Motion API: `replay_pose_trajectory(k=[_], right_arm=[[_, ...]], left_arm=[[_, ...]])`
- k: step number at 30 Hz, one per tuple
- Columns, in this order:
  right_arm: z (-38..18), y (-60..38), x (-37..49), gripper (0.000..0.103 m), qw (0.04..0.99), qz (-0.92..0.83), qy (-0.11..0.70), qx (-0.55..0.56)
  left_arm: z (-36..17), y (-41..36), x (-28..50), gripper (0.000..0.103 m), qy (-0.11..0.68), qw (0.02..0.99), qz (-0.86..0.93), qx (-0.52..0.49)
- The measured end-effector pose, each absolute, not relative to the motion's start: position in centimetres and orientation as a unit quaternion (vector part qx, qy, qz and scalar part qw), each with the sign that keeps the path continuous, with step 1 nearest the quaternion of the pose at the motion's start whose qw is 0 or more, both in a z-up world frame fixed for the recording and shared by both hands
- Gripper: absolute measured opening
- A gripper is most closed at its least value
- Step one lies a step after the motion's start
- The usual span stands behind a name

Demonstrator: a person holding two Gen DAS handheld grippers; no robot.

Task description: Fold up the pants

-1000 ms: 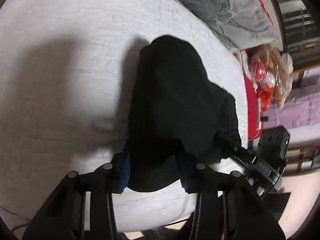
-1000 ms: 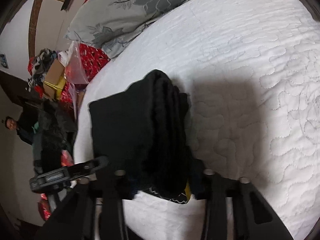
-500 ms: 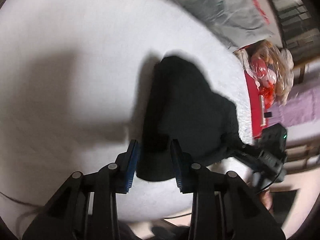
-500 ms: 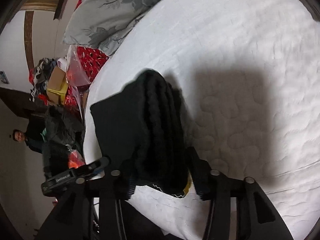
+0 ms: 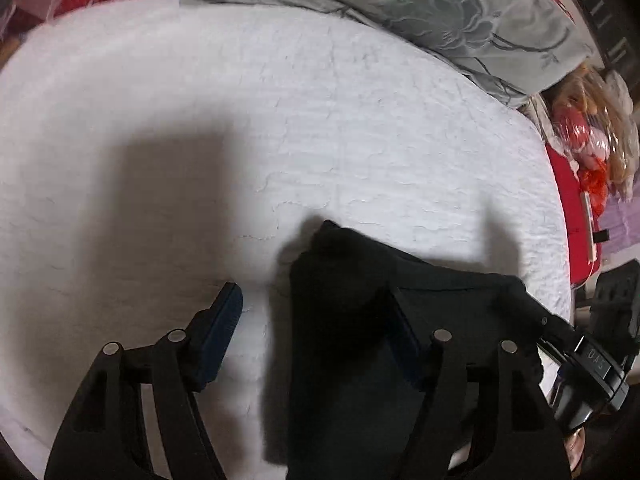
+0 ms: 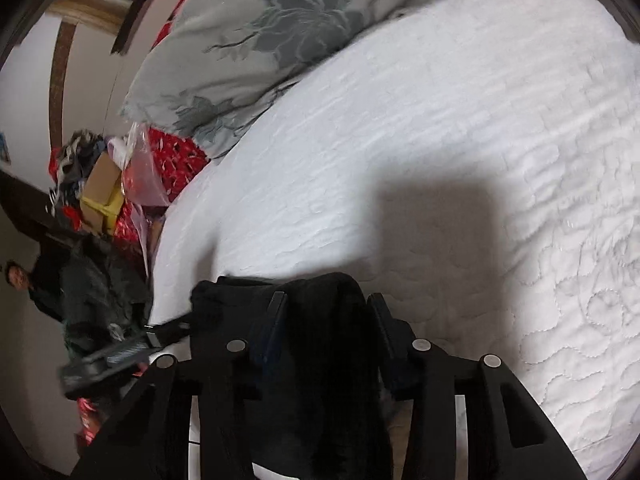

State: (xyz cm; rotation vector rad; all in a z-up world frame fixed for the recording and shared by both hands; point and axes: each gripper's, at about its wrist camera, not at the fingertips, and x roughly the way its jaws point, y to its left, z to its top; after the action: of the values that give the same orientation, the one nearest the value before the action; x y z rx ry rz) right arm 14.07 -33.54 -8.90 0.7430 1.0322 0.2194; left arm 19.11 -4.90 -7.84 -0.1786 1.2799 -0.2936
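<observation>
The black pants [image 5: 352, 344] lie folded into a thick bundle near the front edge of the white quilted bed [image 5: 280, 120]. My left gripper [image 5: 312, 320] is open, with its jaws wide apart; the bundle's left part lies between its fingers, nearer the right finger. In the right wrist view the pants [image 6: 320, 344] fill the gap between the fingers of my right gripper [image 6: 326, 312], whose jaws stand apart around the bundle's thick folded edge. My right gripper also shows at the right in the left wrist view [image 5: 576, 356].
A grey floral pillow [image 5: 440, 12] lies at the head of the bed. Red bedding and plastic bags [image 5: 592, 152] sit beside the bed. Boxes and clutter [image 6: 100, 196] stand by the wall, and a person [image 6: 24, 280] stands at the far left.
Both grippers have pulled back toward the bed's front edge, so the pants sit lower in both views. My left gripper's jaws have opened wider than half a second ago.
</observation>
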Motion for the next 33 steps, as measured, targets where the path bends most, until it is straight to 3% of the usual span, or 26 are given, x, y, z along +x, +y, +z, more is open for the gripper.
replay_pose_trajectory(k=[3, 9, 12, 16, 19, 21, 24, 25, 26, 27, 30, 33], right_arm=[[-10.3, -34.0, 14.2, 0.038, 0.792, 0.097, 0.495, 0.343], [-9.4, -34.8, 13.0, 0.057, 0.778, 0.133, 0.485, 0.378], [-9.5, -34.9, 11.7, 0.061, 0.775, 0.141, 0.489, 0.375], [-10.9, -34.1, 10.8, 0.061, 0.764, 0.146, 0.505, 0.373], [-11.3, -33.5, 10.3, 0.061, 0.769, 0.15, 0.495, 0.376], [-11.4, -33.3, 10.2, 0.061, 0.764, 0.157, 0.495, 0.383], [-11.3, -32.2, 10.4, 0.054, 0.763, 0.172, 0.509, 0.359], [-11.2, -31.8, 10.4, 0.05, 0.77, 0.167, 0.512, 0.343], [-11.2, -31.7, 10.3, 0.048, 0.774, 0.162, 0.513, 0.335], [-11.3, -31.7, 10.3, 0.043, 0.773, 0.157, 0.512, 0.339], [-10.8, -31.7, 9.9, 0.033, 0.776, 0.149, 0.508, 0.343], [-9.8, -31.6, 9.0, 0.03, 0.781, 0.149, 0.501, 0.341]], left_arm=[[-7.6, -4.8, 19.0, 0.074, 0.591, 0.79, -0.136, -0.087], [-5.3, -2.6, 16.9, 0.074, 0.584, 0.787, -0.163, -0.113], [-5.2, -0.8, 15.2, 0.074, 0.579, 0.789, -0.163, -0.127], [-7.6, -0.2, 14.2, 0.074, 0.607, 0.761, -0.175, -0.148], [-8.0, -0.9, 13.7, 0.084, 0.604, 0.765, -0.176, -0.134], [-7.7, -2.0, 13.5, 0.085, 0.605, 0.769, -0.178, -0.107], [-7.8, -2.9, 13.4, 0.084, 0.604, 0.768, -0.186, -0.101], [-7.8, -3.1, 13.3, 0.08, 0.602, 0.768, -0.191, -0.107], [-7.8, -3.2, 13.3, 0.063, 0.602, 0.765, -0.195, -0.116], [-7.9, -3.4, 13.3, 0.039, 0.606, 0.757, -0.207, -0.129], [-7.4, -3.5, 12.8, 0.032, 0.601, 0.757, -0.207, -0.149], [-7.0, -2.7, 11.9, 0.025, 0.6, 0.752, -0.214, -0.17]])
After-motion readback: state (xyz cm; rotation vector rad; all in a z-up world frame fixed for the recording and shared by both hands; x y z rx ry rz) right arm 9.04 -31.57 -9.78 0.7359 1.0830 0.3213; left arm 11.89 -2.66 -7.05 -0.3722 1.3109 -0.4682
